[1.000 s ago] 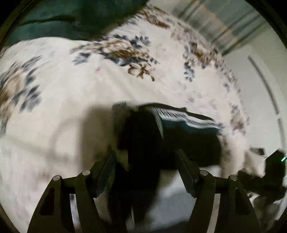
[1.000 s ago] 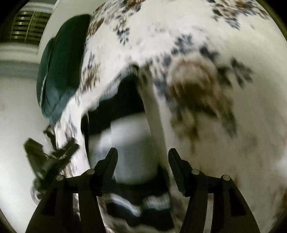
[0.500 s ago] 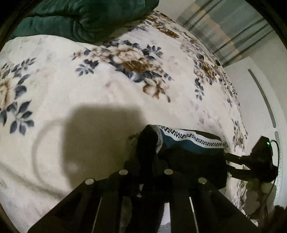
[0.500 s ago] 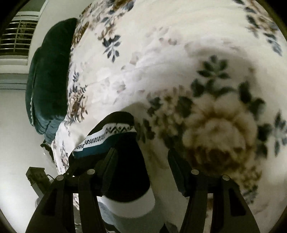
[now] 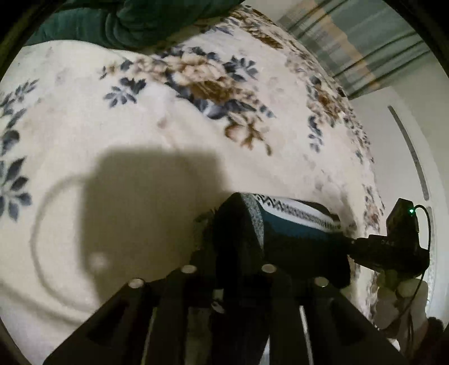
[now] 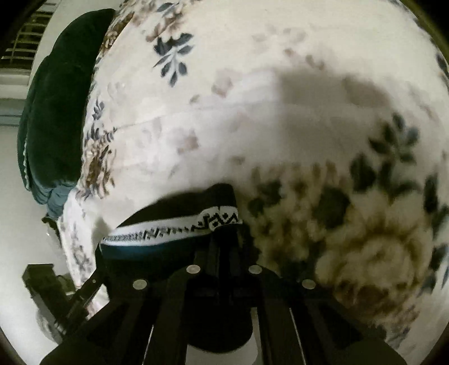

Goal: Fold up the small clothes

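A small dark garment [image 5: 294, 227] with a teal band and a white zigzag-patterned stripe lies bunched on the floral blanket [image 5: 112, 154]. My left gripper [image 5: 230, 252] pinches its dark left end; the jaws are opening slightly, with cloth still pressed between them. In the left wrist view, my right gripper [image 5: 349, 243] grips the garment's opposite end. In the right wrist view, the right gripper [image 6: 224, 233] is closing on the garment [image 6: 179, 205] at its patterned corner. The left gripper [image 6: 92, 283] shows at the lower left.
The blanket [image 6: 280, 126] covers a bed. A dark green quilt [image 5: 134, 22] is heaped at the far end, also visible as the green quilt [image 6: 56, 112]. Striped curtains [image 5: 350, 47] hang beyond the bed's right edge. A person's hand [image 5: 398, 297] holds the right gripper.
Both grippers stood open a second ago with the garment blurred between them. The left shut on the cloth first, then the right. Both have sunk toward the blanket.
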### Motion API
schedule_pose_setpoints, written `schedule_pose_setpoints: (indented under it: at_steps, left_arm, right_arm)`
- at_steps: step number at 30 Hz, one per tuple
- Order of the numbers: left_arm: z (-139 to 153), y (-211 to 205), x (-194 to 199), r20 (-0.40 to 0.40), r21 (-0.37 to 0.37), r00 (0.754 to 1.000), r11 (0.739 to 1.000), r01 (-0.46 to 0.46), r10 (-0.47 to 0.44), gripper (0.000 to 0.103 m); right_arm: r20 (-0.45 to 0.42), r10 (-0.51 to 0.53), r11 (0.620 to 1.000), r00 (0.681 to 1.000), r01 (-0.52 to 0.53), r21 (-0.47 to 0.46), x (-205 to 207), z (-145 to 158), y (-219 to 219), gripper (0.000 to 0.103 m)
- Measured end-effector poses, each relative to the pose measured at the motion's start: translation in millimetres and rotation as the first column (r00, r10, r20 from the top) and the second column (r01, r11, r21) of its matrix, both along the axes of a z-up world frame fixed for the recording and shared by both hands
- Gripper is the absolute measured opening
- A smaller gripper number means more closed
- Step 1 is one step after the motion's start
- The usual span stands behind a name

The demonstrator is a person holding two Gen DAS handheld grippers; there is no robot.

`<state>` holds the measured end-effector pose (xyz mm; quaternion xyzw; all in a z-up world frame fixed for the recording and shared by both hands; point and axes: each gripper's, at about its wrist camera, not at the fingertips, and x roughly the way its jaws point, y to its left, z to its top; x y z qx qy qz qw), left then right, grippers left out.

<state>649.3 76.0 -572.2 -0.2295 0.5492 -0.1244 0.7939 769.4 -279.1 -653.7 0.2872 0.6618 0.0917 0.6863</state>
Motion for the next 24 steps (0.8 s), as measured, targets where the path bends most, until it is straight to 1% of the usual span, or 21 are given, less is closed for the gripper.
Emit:
schedule_pose_setpoints:
  at_steps: [1,2,3,4,6,9,10,12,14,15,16,17,19,20,21,24]
  left_arm:
    - [5,1,-6,0.008,-0.002,1.0,1.0,0.006,-0.006,0.023]
    - [12,5,-17,0.016,-0.021,1.0,1.0,0.011,-0.01,0.035]
    - [17,8,-27,0.017,-0.035,1.0,0.999,0.013,-0.013,0.044]
    - [23,12,-40,0.024,-0.05,1.0,0.999,0.011,-0.01,0.054]
    - [34,19,-74,0.027,-0.091,1.0,0.996,0.01,-0.008,0.055]
    - [45,26,-135,-0.003,-0.121,1.0,0.993,0.003,-0.003,0.055]
    - [48,26,-153,-0.014,-0.109,1.0,0.994,0.003,-0.004,0.055]
    - [52,28,-207,-0.046,-0.076,0.999,0.997,0.0,-0.004,0.056]
    - [50,27,-255,-0.103,-0.045,0.995,0.999,-0.007,0.002,0.056]
    - [47,28,-278,-0.132,-0.039,0.991,0.999,-0.017,0.011,0.056]
    - [39,28,-307,-0.179,-0.029,0.983,0.999,-0.035,0.029,0.056]
    - [33,28,-325,-0.215,-0.022,0.976,0.999,-0.048,0.042,0.056]
    - [14,25,-367,-0.288,-0.01,0.956,0.997,-0.07,0.064,0.056]
    - [6,22,-379,-0.312,0.0,0.948,0.998,-0.068,0.065,0.055]
    - [-6,17,-394,-0.344,0.012,0.937,0.998,-0.062,0.062,0.055]
    - [-25,11,-421,-0.383,0.019,0.921,0.997,-0.068,0.071,0.055]
  right_arm:
    - [0.003,0.011,1.0,1.0,-0.011,-0.001,-9,6,-3,0.04]
    - [0.015,0.023,1.0,1.0,-0.023,0.0,-24,15,-8,0.046]
    - [0.022,0.035,0.999,0.999,-0.035,-0.001,-38,21,-14,0.051]
    - [0.025,0.052,0.999,0.998,-0.052,-0.008,-54,28,-20,0.051]
    - [0.026,0.07,0.998,0.997,-0.07,-0.001,-95,41,-36,0.051]
    - [-0.002,0.077,0.997,0.997,-0.077,0.022,-164,53,-56,0.051]
    - [-0.02,0.079,0.997,0.997,-0.078,0.025,-187,54,-59,0.051]
    - [-0.062,0.092,0.995,0.994,-0.089,0.038,-238,55,-63,0.051]
    - [-0.112,0.119,0.992,0.987,-0.115,0.041,-292,51,-63,0.051]
    - [-0.13,0.131,0.991,0.983,-0.125,0.054,-312,49,-62,0.051]
    - [-0.152,0.135,0.99,0.979,-0.125,0.07,-333,45,-61,0.051]
    - [-0.189,0.131,0.989,0.973,-0.114,0.096,-363,37,-60,0.051]
    - [-0.245,0.117,0.987,0.962,-0.087,0.133,-405,20,-57,0.051]
    - [-0.272,0.111,0.988,0.956,-0.077,0.133,-430,10,-54,0.051]
    - [-0.287,0.107,0.989,0.952,-0.071,0.132,-445,2,-52,0.051]
    - [-0.337,0.092,0.985,0.937,-0.036,0.168,-494,-26,-38,0.051]
